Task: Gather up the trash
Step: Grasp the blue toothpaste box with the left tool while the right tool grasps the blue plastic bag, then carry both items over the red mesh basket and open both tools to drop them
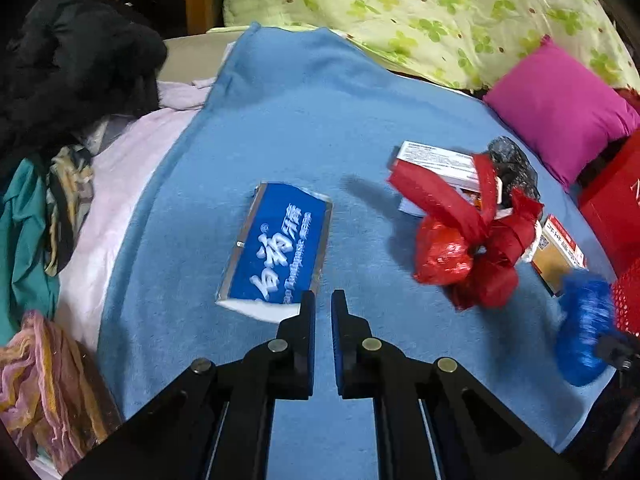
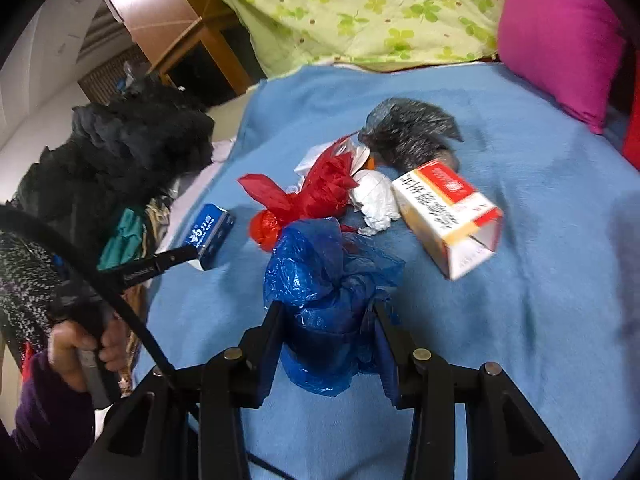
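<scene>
On the blue blanket (image 1: 280,120) lies a blue toothpaste box (image 1: 280,248). My left gripper (image 1: 323,300) is shut, nothing shows in the thin gap, and its tips rest at the box's near white end. From the right wrist view the left gripper (image 2: 192,254) touches that box (image 2: 212,228). My right gripper (image 2: 328,308) is shut on a crumpled blue plastic bag (image 2: 332,280), which also shows at the left view's right edge (image 1: 584,328). Beyond it lie a red plastic bag (image 2: 312,196), white tissue (image 2: 376,200), an orange-and-white carton (image 2: 448,212) and a black bag (image 2: 412,136).
A pink pillow (image 2: 556,36) and a green floral quilt (image 2: 360,8) lie along the far side. Piled dark clothes (image 1: 72,72) crowd the left edge, with a wooden frame (image 2: 180,32) behind. A red box (image 1: 616,200) stands at the right. A person's hand (image 2: 80,344) holds the left gripper's handle.
</scene>
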Motion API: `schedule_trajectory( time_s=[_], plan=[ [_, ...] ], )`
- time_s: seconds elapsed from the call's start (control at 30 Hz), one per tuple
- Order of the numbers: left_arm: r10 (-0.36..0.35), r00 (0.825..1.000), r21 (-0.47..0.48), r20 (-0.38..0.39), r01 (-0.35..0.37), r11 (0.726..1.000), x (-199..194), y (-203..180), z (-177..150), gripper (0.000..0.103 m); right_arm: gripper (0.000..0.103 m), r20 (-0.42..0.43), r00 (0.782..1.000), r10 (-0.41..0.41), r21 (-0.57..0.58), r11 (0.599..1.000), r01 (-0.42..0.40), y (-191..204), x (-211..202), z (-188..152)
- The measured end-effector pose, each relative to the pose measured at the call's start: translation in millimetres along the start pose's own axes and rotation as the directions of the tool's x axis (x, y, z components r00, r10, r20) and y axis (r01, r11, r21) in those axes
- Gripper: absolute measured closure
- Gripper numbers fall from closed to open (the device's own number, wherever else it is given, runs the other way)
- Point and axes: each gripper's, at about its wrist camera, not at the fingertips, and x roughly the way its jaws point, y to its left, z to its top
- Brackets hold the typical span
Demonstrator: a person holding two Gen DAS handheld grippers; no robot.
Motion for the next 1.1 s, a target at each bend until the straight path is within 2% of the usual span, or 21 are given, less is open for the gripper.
schedule_trajectory(
  time_s=[0.07, 0.13, 0.17, 0.2, 0.27, 0.33, 0.47, 0.5, 0.53, 0.6, 0.73, 0.83, 0.93, 1.03, 1.1],
  plan=[
    [-0.023, 1.000, -0.048, 0.017, 0.024, 0.999, -4.6, 9.8, 2.5, 0.091, 0.058, 0.017, 1.000, 0.001, 0.001, 1.000, -0.001, -3.9, -18.0, -7.9],
    [-0.033, 0.998, -0.072, 0.051, 0.037, 0.997, -12.0, 15.4, 5.0, 0.069, 0.058, 0.032, 0.999, -0.009, 0.004, 1.000, 0.009, -8.0, -31.9, -15.2],
    [-0.007, 0.996, -0.070, 0.085, 0.013, 0.997, -15.6, 15.6, 6.4, 0.038, 0.058, 0.035, 0.999, -0.012, 0.014, 1.000, 0.011, -10.2, -37.1, -19.3],
    [0.028, 0.993, -0.069, 0.113, -0.020, 0.997, -17.7, 16.3, 9.3, 0.018, 0.058, 0.037, 0.999, -0.008, 0.028, 1.000, 0.007, -13.3, -41.4, -23.5],
    [0.057, 0.986, -0.063, 0.157, -0.047, 0.997, -15.7, 16.5, 13.1, 0.017, 0.058, 0.048, 0.999, -0.002, 0.057, 0.998, -0.001, -20.6, -49.7, -29.4],
    [0.059, 0.990, -0.045, 0.129, -0.054, 0.998, -4.3, 14.1, 17.6, 0.017, 0.058, 0.056, 0.998, -0.006, 0.071, 0.997, 0.002, -24.6, -55.0, -33.6],
    [0.116, 0.992, -0.027, 0.044, -0.115, 0.993, 29.3, 11.4, 18.6, 0.018, 0.058, 0.060, 0.998, -0.005, 0.087, 0.996, 0.000, -26.2, -59.7, -38.3],
    [0.121, 0.992, -0.046, 0.020, -0.120, 0.992, 35.7, 16.2, 16.8, 0.029, 0.058, 0.062, 0.998, -0.003, 0.088, 0.996, -0.002, -26.4, -60.9, -38.8],
    [0.118, 0.993, -0.072, 0.001, -0.118, 0.990, 39.7, 21.5, 15.4, 0.036, 0.058, 0.065, 0.998, -0.004, 0.089, 0.996, -0.002, -26.0, -62.9, -40.2],
    [0.093, 0.995, -0.119, 0.026, -0.090, 0.989, 35.4, 31.7, 13.6, 0.038, 0.058, 0.074, 0.997, -0.003, 0.086, 0.996, -0.003, -25.4, -67.0, -42.0],
    [0.067, 0.995, -0.100, 0.072, -0.060, 0.993, 11.2, 27.1, 11.0, 0.039, 0.058, 0.123, 0.992, -0.014, 0.076, 0.997, 0.005, -23.4, -84.2, -43.3],
    [-0.005, 0.990, -0.004, 0.141, 0.006, 1.000, -27.6, -8.0, 10.9, 0.039, 0.058, 0.196, 0.980, -0.029, 0.076, 0.997, 0.014, -24.8, -112.1, -41.3],
    [-0.132, 0.975, 0.124, 0.179, 0.111, 0.986, -65.7, -61.6, 13.2, 0.039, 0.058, 0.301, 0.952, -0.052, 0.109, 0.994, 0.020, -36.4, -157.0, -37.6],
    [-0.268, 0.942, 0.286, 0.203, 0.204, 0.936, -103.6, -134.4, 10.5, 0.038, 0.058, 0.404, 0.907, -0.121, 0.195, 0.980, 0.043, -61.7, -210.3, -37.3],
    [-0.384, 0.904, 0.380, 0.185, 0.295, 0.877, -124.8, -188.0, 6.5, 0.038, 0.058, 0.455, 0.872, -0.180, 0.278, 0.959, 0.053, -86.1, -246.8, -40.5]
  ],
)
